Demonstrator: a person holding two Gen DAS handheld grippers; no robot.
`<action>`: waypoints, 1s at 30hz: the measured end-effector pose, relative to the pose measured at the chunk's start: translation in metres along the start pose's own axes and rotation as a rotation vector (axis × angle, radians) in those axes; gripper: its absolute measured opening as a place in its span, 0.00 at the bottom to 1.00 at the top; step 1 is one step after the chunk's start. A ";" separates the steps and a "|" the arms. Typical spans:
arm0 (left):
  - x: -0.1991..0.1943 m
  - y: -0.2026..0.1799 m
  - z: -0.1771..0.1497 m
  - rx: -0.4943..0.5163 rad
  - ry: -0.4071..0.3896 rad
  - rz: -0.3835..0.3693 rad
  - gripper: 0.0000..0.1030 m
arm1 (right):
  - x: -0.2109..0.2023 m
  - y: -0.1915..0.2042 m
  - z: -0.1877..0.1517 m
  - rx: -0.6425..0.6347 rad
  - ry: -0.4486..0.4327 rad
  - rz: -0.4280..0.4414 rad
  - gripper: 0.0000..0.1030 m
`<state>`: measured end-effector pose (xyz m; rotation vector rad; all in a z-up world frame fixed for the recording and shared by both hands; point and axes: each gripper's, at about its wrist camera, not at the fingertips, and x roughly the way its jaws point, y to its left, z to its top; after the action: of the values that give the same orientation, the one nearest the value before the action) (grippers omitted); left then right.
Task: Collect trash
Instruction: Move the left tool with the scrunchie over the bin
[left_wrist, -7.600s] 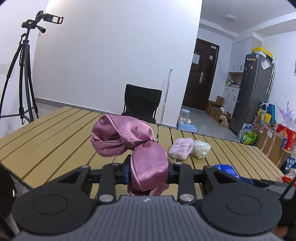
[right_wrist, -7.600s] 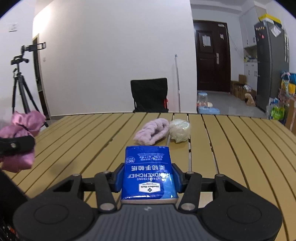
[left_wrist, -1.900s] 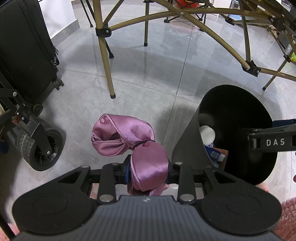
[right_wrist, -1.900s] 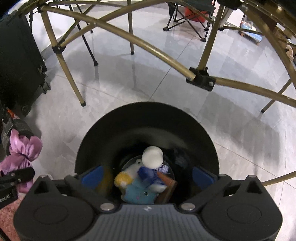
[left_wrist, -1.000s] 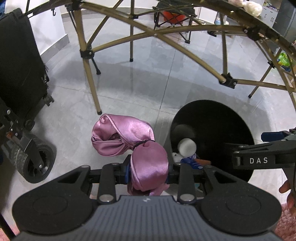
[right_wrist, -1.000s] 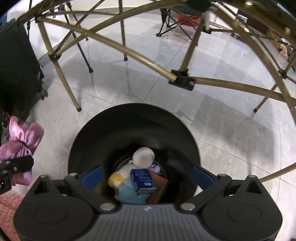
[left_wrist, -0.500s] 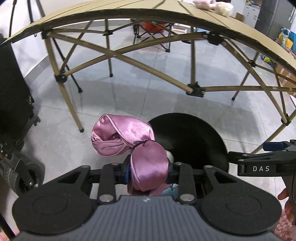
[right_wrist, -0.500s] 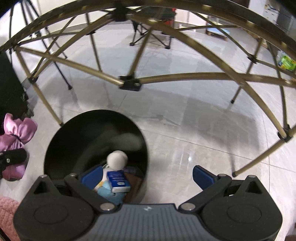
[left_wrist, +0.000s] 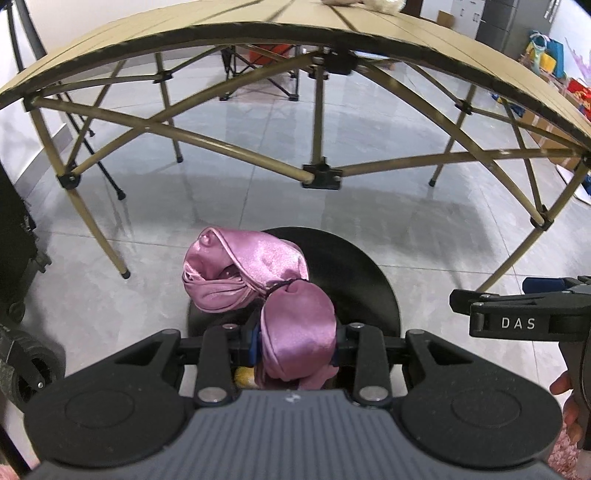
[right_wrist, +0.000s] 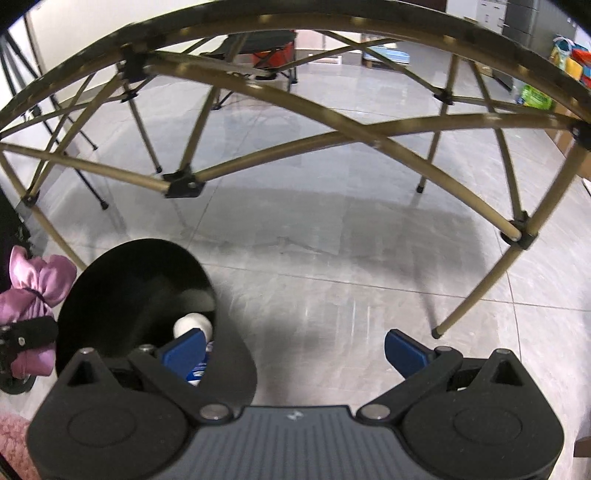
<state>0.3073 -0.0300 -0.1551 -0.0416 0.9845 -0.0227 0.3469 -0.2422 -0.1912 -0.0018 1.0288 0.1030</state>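
Observation:
My left gripper (left_wrist: 295, 341) is shut on a pink satin bow (left_wrist: 258, 280) and holds it over the black trash bin (left_wrist: 365, 280) on the floor. The bow also shows at the left edge of the right wrist view (right_wrist: 33, 291). My right gripper (right_wrist: 293, 350) is open and empty, just right of the bin (right_wrist: 122, 280). Inside the bin lie a white round object (right_wrist: 192, 325) and a blue tissue pack (right_wrist: 201, 371), partly hidden by my left finger. The right gripper shows in the left wrist view (left_wrist: 517, 314).
The folding table (left_wrist: 258, 29) with tan slats stands over the bin, its gold crossed legs (right_wrist: 258, 147) spreading ahead. A black wheeled case (left_wrist: 14, 258) stands at left. Grey tile floor (right_wrist: 351, 258) lies to the right. A pink rug (right_wrist: 14, 443) lies near me.
The right gripper dropped the blue tissue pack into the bin and has swung right, away from it. The left gripper with the bow has moved over the bin and tilted up.

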 end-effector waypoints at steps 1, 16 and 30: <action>0.001 -0.003 0.000 0.004 0.003 -0.001 0.31 | 0.000 -0.004 -0.001 0.008 -0.001 -0.004 1.00; 0.038 -0.025 0.004 -0.011 0.097 0.027 0.31 | 0.004 -0.047 -0.012 0.094 0.000 -0.047 1.00; 0.072 -0.023 0.004 -0.104 0.195 0.055 0.31 | 0.009 -0.074 -0.023 0.155 0.021 -0.081 1.00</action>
<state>0.3509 -0.0556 -0.2119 -0.1092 1.1813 0.0764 0.3383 -0.3159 -0.2137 0.0963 1.0539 -0.0509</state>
